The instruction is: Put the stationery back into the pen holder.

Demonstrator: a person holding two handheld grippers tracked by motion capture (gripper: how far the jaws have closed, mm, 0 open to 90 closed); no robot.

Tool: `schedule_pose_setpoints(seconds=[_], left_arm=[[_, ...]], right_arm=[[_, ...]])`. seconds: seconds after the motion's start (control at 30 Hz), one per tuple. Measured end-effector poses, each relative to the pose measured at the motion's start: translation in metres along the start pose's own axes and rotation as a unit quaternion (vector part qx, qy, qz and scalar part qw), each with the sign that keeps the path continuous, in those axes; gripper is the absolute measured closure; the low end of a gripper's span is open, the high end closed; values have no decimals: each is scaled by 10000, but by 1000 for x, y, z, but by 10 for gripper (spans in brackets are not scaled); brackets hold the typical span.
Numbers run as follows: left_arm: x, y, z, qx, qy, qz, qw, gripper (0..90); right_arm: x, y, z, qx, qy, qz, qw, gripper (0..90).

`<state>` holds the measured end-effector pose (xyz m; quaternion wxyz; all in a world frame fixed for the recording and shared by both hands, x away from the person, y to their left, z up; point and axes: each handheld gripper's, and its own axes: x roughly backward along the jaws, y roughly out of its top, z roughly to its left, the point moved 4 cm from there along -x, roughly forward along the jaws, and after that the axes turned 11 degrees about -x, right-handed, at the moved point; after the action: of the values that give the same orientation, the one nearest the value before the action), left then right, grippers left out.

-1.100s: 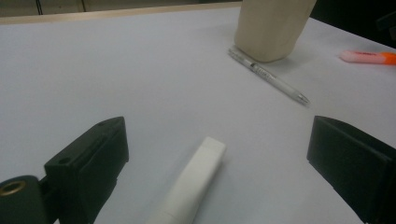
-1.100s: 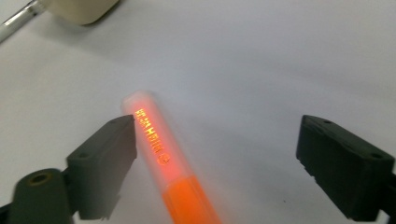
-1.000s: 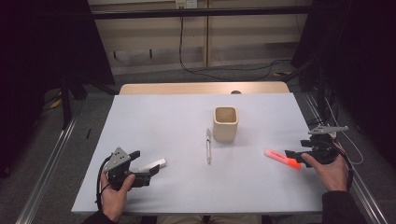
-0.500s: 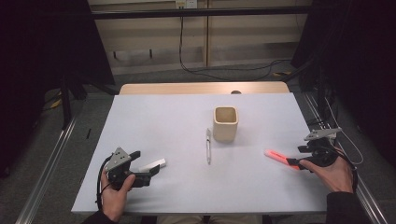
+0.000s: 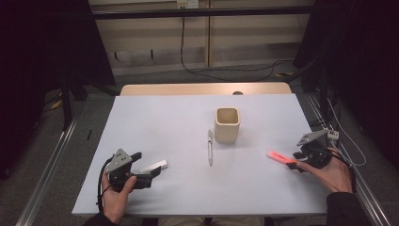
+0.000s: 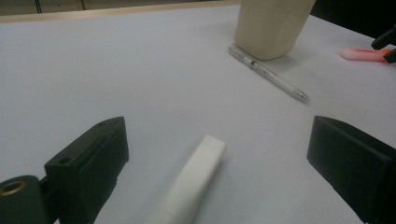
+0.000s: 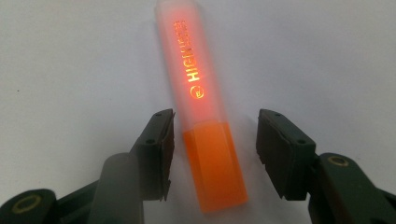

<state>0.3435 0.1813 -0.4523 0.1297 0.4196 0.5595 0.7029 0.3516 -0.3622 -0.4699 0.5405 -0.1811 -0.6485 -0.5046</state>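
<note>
An orange highlighter (image 5: pixel 281 157) lies on the white table (image 5: pixel 179 127) at the right. My right gripper (image 5: pixel 297 162) is open at its near end. In the right gripper view the jaws stand on either side of the highlighter (image 7: pixel 201 116) at its orange cap, with a small gap on each side of my right gripper (image 7: pixel 215 123). At the left, my left gripper (image 5: pixel 146 167) is open around the near end of a white stick-shaped marker (image 5: pixel 155 166). That marker (image 6: pixel 189 182) lies between the widely spread jaws of my left gripper (image 6: pixel 217 126) without touching them.
A beige square cup (image 5: pixel 227 125) stands right of the table's middle, seen also as the cup (image 6: pixel 271 25). A clear pen (image 5: pixel 210 147) lies just left of it, the same pen (image 6: pixel 268 73). The table's right edge is close behind the right hand (image 5: pixel 329 174).
The right hand and its gripper have shifted slightly down toward the near edge, staying at the highlighter's end. The highlighter, the left gripper and the white marker have not moved.
</note>
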Motion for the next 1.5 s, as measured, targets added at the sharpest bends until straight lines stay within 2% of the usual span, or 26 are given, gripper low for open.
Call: schedule_pose_setpoints(seconds=[0.1,0.17,0.23,0.4,0.6,0.77,1.1,1.27,1.5], left_arm=[[0,0,0,2,-2,-6,10000,53],[0,0,0,3,1,-14,10000,53],[0,0,0,27,-4,-4,10000,53],[0,0,0,-5,-5,1,10000,53],[0,-1,0,2,-9,15,10000,53],[0,0,0,-19,-16,9,10000,53],[0,0,0,-13,-16,18,10000,53],[0,0,0,-22,-21,21,10000,53],[-1,-1,0,33,-36,30,10000,53]], right_arm=[[-3,2,0,34,0,101,9999,519],[-2,2,2,94,93,156,9998,577],[-2,3,2,138,83,164,9997,587],[-3,7,6,307,71,442,9985,620],[-4,6,4,285,157,437,9985,645],[-4,7,6,298,86,453,9985,676],[-3,5,3,120,143,289,9994,677],[-3,6,5,-22,62,260,9996,677],[1,12,9,-230,142,-16,9996,677]])
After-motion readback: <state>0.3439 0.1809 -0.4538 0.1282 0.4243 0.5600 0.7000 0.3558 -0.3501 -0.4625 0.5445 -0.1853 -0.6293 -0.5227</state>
